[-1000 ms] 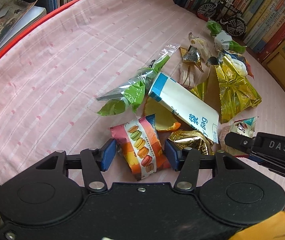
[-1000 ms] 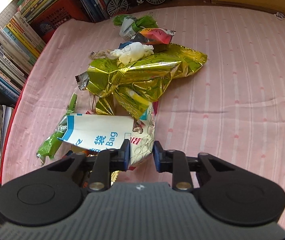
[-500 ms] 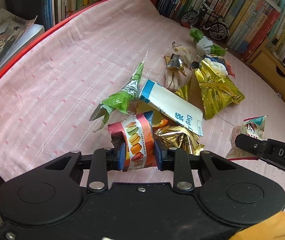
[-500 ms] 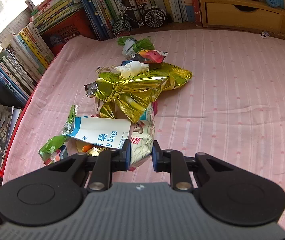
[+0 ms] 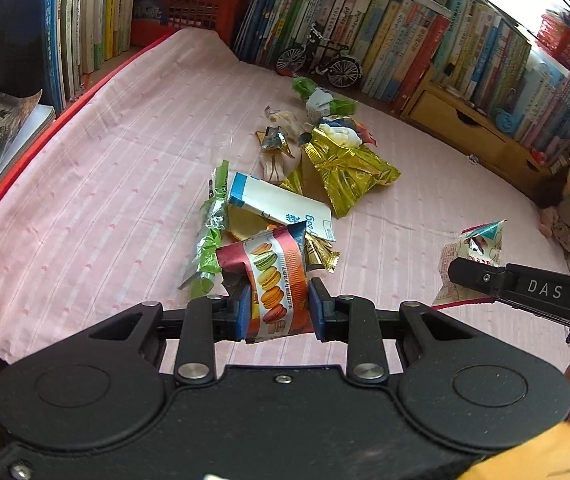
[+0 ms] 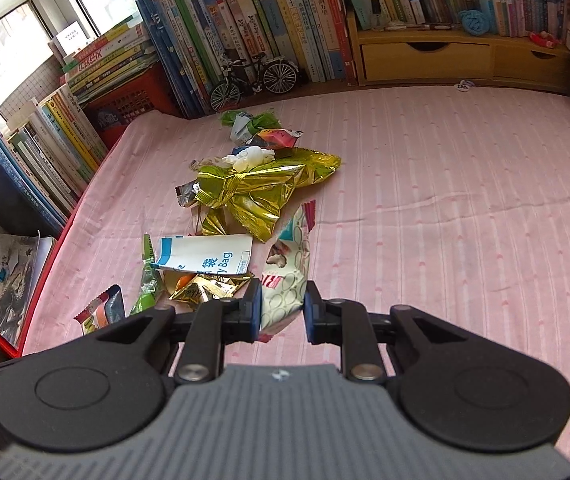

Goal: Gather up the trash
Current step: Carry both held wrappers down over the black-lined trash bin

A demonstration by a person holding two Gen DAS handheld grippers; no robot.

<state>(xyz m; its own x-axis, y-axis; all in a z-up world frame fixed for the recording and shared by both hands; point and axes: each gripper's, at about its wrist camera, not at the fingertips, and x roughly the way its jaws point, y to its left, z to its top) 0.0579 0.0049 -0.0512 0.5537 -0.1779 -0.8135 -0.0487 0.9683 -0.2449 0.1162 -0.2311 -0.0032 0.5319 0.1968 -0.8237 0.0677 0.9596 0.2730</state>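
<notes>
Left side first: the left tool (image 5: 277, 307) is clamped on a macaron-print wrapper (image 5: 275, 280), which hangs between its blue pads clear of the pink striped cloth (image 5: 97, 184) covering the worktop. Just beyond it a green foil wrapper (image 5: 209, 236) lies flat on the cloth, beside a white and blue paper bag (image 5: 281, 206) that rests on a yellow scrap and a small gold wrapper (image 5: 321, 254). Further back sits a large gold crumpled bag (image 5: 345, 172), with a crumpled white tissue (image 5: 341, 134), a clear wrapper and a green and white wrapper (image 5: 319, 98) behind it, near a model bicycle (image 5: 321, 64) at the foot of the books. To the right, the right tool (image 6: 283, 312) is closed on a white printed snack wrapper (image 6: 289, 276), pinched at its lower end with the rest standing up from the pads. No bin or collecting bag is visible in either view. Assessment: the task is at an early stage; two pieces are picked up and neither is yet deposited, while at least six or seven pieces remain scattered in the centre of the cloth, and the drop-off point cannot be determined
</notes>
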